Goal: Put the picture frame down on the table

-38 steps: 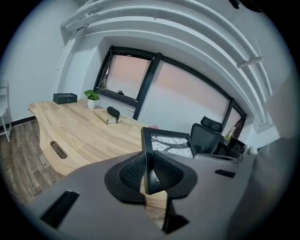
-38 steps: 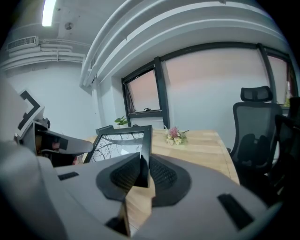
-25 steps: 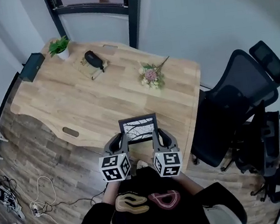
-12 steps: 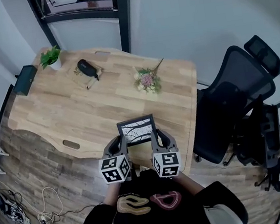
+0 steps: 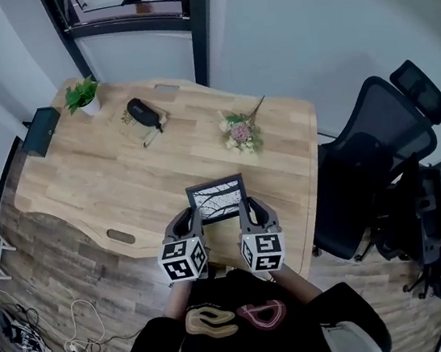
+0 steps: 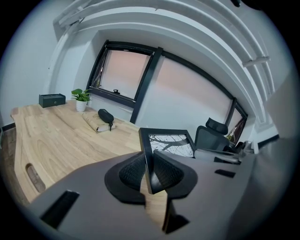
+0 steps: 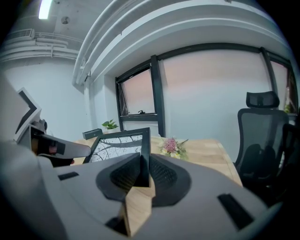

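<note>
The frame (image 5: 217, 200) is up off the wood between my two grippers, over the near edge of the table (image 5: 123, 177) towards its right end. It leans back, so its picture of pale branching lines on a dark ground faces up at my head camera. The left gripper (image 5: 191, 218) has its jaws closed on the frame's left side bar; in the left gripper view both ribbed pads press on that black bar from either side. The right gripper (image 5: 248, 208) grips the right side bar the same way, with the bar pinched between its pads in the right gripper view. I cannot tell from any view whether the frame's lower edge touches the tabletop. Beyond the frame, near the far right of the table, lies a small bunch of flowers (image 5: 240, 132). Further left, a dark pouch (image 5: 143, 113) rests on what looks like a book. A plant (image 5: 83, 94) in a white pot stands at the far left corner, with a black box (image 5: 41, 131) just beside it at the table's edge. A black chair (image 5: 366, 167) stands off the right end of the table. Cables (image 5: 24, 341) lie on the wooden floor (image 5: 78, 264) to my left.
</note>
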The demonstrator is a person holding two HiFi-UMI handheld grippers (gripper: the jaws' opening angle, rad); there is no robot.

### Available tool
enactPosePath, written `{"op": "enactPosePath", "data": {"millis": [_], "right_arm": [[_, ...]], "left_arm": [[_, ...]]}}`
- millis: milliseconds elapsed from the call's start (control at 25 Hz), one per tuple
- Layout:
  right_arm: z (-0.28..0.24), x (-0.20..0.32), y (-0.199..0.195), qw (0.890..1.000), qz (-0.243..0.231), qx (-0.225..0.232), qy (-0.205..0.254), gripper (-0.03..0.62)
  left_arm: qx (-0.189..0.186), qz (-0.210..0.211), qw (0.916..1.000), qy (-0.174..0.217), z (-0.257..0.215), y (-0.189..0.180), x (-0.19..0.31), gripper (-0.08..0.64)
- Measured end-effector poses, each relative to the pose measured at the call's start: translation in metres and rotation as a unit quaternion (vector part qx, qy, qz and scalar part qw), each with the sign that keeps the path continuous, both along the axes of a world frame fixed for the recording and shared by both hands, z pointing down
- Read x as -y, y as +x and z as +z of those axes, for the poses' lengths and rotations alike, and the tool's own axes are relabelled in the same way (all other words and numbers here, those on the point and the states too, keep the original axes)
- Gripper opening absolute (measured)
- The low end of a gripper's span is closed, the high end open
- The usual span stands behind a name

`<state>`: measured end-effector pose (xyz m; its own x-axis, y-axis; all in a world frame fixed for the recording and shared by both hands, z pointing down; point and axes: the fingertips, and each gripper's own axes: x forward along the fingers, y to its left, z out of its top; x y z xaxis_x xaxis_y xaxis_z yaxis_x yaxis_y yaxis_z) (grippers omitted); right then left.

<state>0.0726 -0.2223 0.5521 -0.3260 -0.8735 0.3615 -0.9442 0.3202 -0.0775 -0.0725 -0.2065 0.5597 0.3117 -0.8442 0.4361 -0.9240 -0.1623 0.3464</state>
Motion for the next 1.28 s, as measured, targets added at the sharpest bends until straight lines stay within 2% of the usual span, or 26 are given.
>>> {"op": "enactPosePath", "data": {"millis": [800,1280], "right_arm": [[0.031,0.046,-0.024,0.999,0.022,-0.011,-0.037,0.072],[0.053,0.073,-0.041,0.998,0.023,-0.013,-0.054,0.072]], "left_arm": [[0.019,0.028,0.9990,-0.030,0.029,-0.024,0.053,0.064],[0.027,0.026,0.9979,-0.054,0.053,-0.040,0.081,0.064]]}}
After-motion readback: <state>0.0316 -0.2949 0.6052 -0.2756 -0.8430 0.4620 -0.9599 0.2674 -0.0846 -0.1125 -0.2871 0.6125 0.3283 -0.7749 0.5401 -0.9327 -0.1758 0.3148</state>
